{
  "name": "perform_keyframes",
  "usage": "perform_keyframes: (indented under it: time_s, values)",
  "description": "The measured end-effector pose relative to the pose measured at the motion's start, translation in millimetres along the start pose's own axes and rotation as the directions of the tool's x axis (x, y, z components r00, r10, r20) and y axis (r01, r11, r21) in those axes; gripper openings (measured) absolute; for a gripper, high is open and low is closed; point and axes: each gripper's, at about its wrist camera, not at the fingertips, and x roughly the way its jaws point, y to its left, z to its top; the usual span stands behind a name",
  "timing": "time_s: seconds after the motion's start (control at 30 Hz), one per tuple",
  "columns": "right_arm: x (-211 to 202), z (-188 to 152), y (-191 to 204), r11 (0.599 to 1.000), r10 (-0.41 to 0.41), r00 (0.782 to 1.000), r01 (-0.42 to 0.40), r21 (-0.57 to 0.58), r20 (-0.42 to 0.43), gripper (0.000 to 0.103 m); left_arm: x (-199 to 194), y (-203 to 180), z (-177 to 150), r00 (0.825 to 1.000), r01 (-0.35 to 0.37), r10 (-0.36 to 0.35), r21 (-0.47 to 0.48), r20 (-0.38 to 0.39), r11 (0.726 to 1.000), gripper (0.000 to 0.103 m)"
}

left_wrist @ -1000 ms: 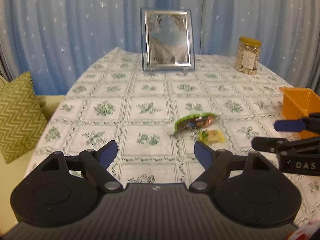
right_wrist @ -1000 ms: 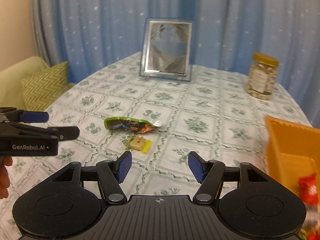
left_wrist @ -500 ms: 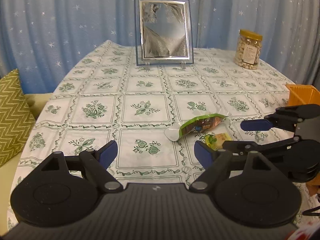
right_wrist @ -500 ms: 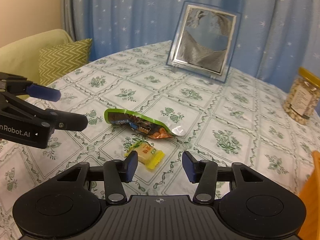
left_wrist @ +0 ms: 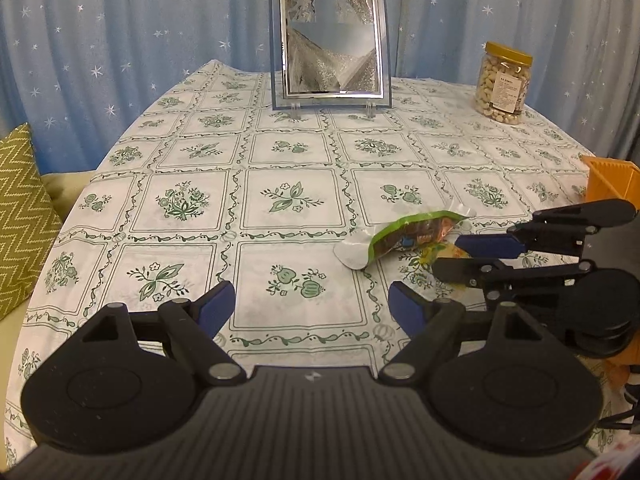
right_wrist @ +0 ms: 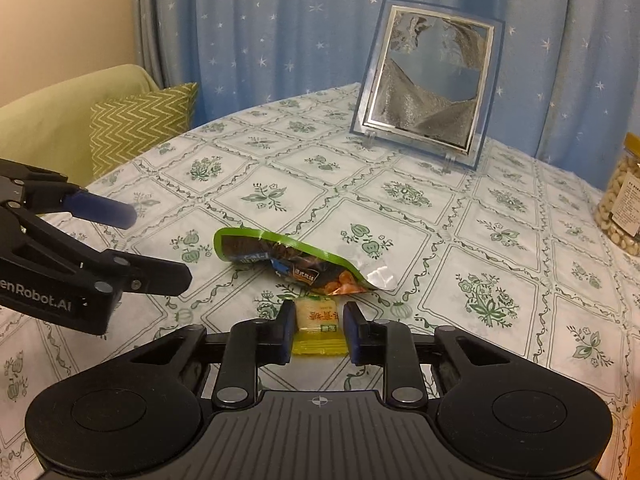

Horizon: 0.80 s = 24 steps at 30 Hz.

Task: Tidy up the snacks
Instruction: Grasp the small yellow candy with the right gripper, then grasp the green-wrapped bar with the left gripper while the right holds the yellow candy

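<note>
A small yellow snack packet (right_wrist: pixel 318 325) lies on the flowered tablecloth (right_wrist: pixel 400 184), just in front of a green snack bag (right_wrist: pixel 288 258). My right gripper (right_wrist: pixel 319 326) is closing on the packet, and its blue pads touch both sides. In the left wrist view the right gripper (left_wrist: pixel 448 255) comes in from the right over the yellow packet (left_wrist: pixel 434 251), beside the green bag (left_wrist: pixel 404 236). My left gripper (left_wrist: pixel 311 296) hangs open and empty above the cloth, left of the snacks; the right wrist view shows the left gripper (right_wrist: pixel 156 244) at the left.
An orange basket (left_wrist: pixel 608 180) stands at the table's right edge. A framed picture (left_wrist: pixel 330 40) and a jar of nuts (left_wrist: pixel 504 84) stand at the back. A green zigzag cushion (left_wrist: pixel 20 216) lies on the sofa to the left. Blue curtains hang behind.
My right gripper has moved down and forward to the yellow packet and its jaws have closed onto it. The left gripper has drifted slightly forward and stays open.
</note>
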Motion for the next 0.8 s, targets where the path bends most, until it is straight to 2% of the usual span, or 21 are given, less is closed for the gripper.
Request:
perform_keyframes:
  time_s: [0.17, 0.3, 0.4, 0.53, 0.63, 0.8]
  values:
    - [-13, 3, -10, 0.993, -0.09, 0.996, 0.092, 0.074, -0.028, 0.023, 3, -3, 5, 1.0, 0.006, -0.006, 0.022, 0.017, 1.0, 0.081]
    - [-21, 2, -27, 0.977, -0.133, 0.99, 0.139, 0.163, -0.048, 0.022, 10, -17, 12, 0.999, 0.014, -0.019, 0.123, 0.039, 0.992, 0.078]
    - [-23, -1, -37, 0.965, -0.158, 0.985, 0.168, 0.202, -0.067, 0.022, 17, -33, 17, 0.997, 0.031, -0.045, 0.227, 0.056, 0.973, 0.075]
    - [-25, -3, -46, 0.949, -0.169, 0.982, 0.186, 0.254, -0.089, 0.022, 28, -51, 24, 0.993, 0.083, -0.105, 0.283, 0.061, 0.955, 0.073]
    - [-28, -5, -47, 0.948, -0.174, 0.981, 0.191, 0.254, -0.09, 0.022, 37, -64, 28, 0.99, 0.105, -0.132, 0.351, 0.056, 0.93, 0.065]
    - [-32, -6, -47, 0.945, -0.187, 0.979, 0.203, 0.256, -0.087, 0.022, 49, -75, 29, 0.989, 0.129, -0.146, 0.395, 0.012, 0.909, 0.032]
